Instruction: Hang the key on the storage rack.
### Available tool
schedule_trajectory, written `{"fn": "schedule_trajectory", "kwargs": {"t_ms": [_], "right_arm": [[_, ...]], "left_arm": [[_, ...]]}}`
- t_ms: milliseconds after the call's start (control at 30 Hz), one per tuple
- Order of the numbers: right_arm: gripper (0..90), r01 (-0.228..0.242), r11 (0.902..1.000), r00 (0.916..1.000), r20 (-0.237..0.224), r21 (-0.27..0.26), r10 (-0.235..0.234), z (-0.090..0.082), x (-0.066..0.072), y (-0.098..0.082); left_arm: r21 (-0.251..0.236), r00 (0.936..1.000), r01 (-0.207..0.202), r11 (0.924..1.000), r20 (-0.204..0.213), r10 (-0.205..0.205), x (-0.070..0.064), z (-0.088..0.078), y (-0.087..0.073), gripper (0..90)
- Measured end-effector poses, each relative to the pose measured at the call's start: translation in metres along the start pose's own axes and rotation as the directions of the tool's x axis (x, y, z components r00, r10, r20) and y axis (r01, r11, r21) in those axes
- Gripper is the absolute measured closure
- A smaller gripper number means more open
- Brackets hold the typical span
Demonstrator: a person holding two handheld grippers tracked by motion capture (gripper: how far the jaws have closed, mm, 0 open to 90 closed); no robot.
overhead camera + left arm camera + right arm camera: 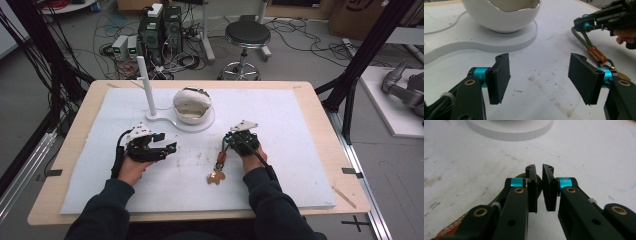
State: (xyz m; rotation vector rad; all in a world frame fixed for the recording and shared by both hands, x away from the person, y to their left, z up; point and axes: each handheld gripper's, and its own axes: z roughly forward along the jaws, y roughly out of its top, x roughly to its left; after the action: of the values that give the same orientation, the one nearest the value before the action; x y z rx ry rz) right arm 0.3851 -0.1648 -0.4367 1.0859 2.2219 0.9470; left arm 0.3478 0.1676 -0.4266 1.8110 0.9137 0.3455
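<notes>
1. Dark sleeves and two hands come in from the bottom of the high view, each hand holding a gripper over the white mat (300,165) on the wooden table (75,145)
2. Right gripper (229,141) has its jaws narrowed onto the olive loop of a keychain strap (221,159); in the right gripper view its pads (532,192) stand almost together, with the olive cord (537,185) caught at the left pad
3. From that grip the keychain strap runs back toward the person, through an orange tab (596,54) and a metal ring, to a tan charm (216,176) lying flat on the mat
4. Left gripper (174,146) points right, toward the strap, well apart from it; its jaws stand wide with nothing between them, and only bare, scuffed mat shows between its pads (500,77)
5. Beyond both grippers a white broken-egg-shaped bowl (192,104) sits on a flat white base (165,121), with a white upright post (147,86) standing at the base's left end
</notes>
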Motion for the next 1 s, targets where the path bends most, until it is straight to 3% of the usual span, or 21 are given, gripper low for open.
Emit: {"fn": "schedule_trajectory", "kwargs": {"t_ms": [33,67,100,267,300,400,433,467,500,533,567,600,700,800,833,900,933,967,1000], "right_arm": [[81.6,-0.042,0.9991,0.9991,-0.006,0.001,0.042,0.000,-0.003,-0.001],[71.8,-0.062,0.9980,0.9979,-0.020,-0.014,0.061,0.000,-0.006,-0.002],[64.3,-0.065,0.9975,0.9977,-0.021,-0.029,0.064,-0.002,-0.008,-0.002],[53.7,-0.043,0.9955,0.9990,0.005,-0.085,0.044,-0.020,-0.021,-0.001],[53.7,-0.043,0.9955,0.9990,0.005,-0.085,0.044,-0.020,-0.021,-0.001],[51.8,-0.044,0.9950,0.9974,0.053,-0.090,0.049,-0.035,-0.040,-0.009],[51.3,-0.050,0.9946,0.9961,0.069,-0.091,0.056,-0.038,-0.045,-0.011],[51.0,-0.051,0.9945,0.9951,0.079,-0.091,0.058,-0.041,-0.051,-0.014],[51.0,-0.051,0.9945,0.9951,0.079,-0.091,0.058,-0.041,-0.051,-0.014],[50.7,-0.045,0.9951,0.9931,0.104,-0.088,0.054,-0.049,-0.061,-0.020],[50.7,-0.045,0.9951,0.9931,0.104,-0.088,0.054,-0.049,-0.061,-0.020],[50.9,-0.033,0.9954,0.9926,0.114,-0.090,0.043,-0.056,-0.069,-0.026],[51.0,-0.031,0.9954,0.9896,0.137,-0.091,0.044,-0.062,-0.076,-0.032],[49.9,-0.084,0.9892,0.9827,0.154,-0.119,0.103,-0.072,-0.090,-0.040],[49.9,-0.084,0.9892,0.9827,0.154,-0.119,0.103,-0.072,-0.090,-0.040],[48.6,-0.105,0.9850,0.9794,0.158,-0.137,0.126,-0.076,-0.095,-0.044],[48.3,-0.103,0.9850,0.9794,0.159,-0.138,0.125,-0.077,-0.096,-0.045],[48.3,-0.103,0.9850,0.9794,0.159,-0.138,0.125,-0.077,-0.096,-0.045],[48.2,-0.103,0.9846,0.9796,0.157,-0.141,0.125,-0.077,-0.097,-0.046]], "left_arm": [[0.006,1.0000,0.001,1.0000,0.005,-0.001,-0.003,0.003,0.001,33.8],[0.014,1.0000,0.004,0.9999,0.009,-0.004,-0.005,0.007,0.001,33.7],[0.014,1.0000,0.004,0.9999,0.009,-0.004,-0.005,0.007,0.001,33.4],[0.056,0.9983,0.045,0.9974,0.036,-0.047,-0.023,0.032,0.008,28.6],[0.056,0.9983,0.045,0.9974,0.036,-0.047,-0.023,0.032,0.008,28.6],[0.083,0.9963,0.025,0.9963,0.080,-0.032,-0.043,0.052,0.013,28.6],[0.083,0.9963,0.025,0.9963,0.080,-0.032,-0.043,0.052,0.013,28.8],[0.102,0.9947,0.008,0.9948,0.101,-0.018,-0.054,0.063,0.016,29.5],[0.102,0.9947,0.008,0.9948,0.101,-0.018,-0.054,0.063,0.016,30.2],[0.130,0.9927,0.000,0.9915,0.119,-0.016,-0.064,0.075,0.018,31.5],[0.130,0.9927,0.000,0.9915,0.119,-0.016,-0.064,0.075,0.018,33.4],[0.172,0.9931,-0.003,0.9850,0.116,-0.017,-0.075,0.086,0.020,35.6],[0.187,0.9924,-0.019,0.9822,0.123,-0.005,-0.082,0.096,0.023,36.7],[0.207,0.9929,-0.018,0.9783,0.119,-0.006,-0.095,0.113,0.025,37.4],[0.207,0.9929,-0.018,0.9783,0.119,-0.006,-0.095,0.113,0.025,37.5],[0.223,0.9927,-0.027,0.9744,0.121,0.000,-0.100,0.120,0.024,37.5],[0.250,0.9931,-0.051,0.9670,0.115,0.022,-0.105,0.125,0.021,37.3],[0.250,0.9931,-0.051,0.9670,0.115,0.022,-0.105,0.125,0.021,37.2],[0.278,0.9933,-0.076,0.9576,0.105,0.049,-0.107,0.128,0.018,37.2]]}}
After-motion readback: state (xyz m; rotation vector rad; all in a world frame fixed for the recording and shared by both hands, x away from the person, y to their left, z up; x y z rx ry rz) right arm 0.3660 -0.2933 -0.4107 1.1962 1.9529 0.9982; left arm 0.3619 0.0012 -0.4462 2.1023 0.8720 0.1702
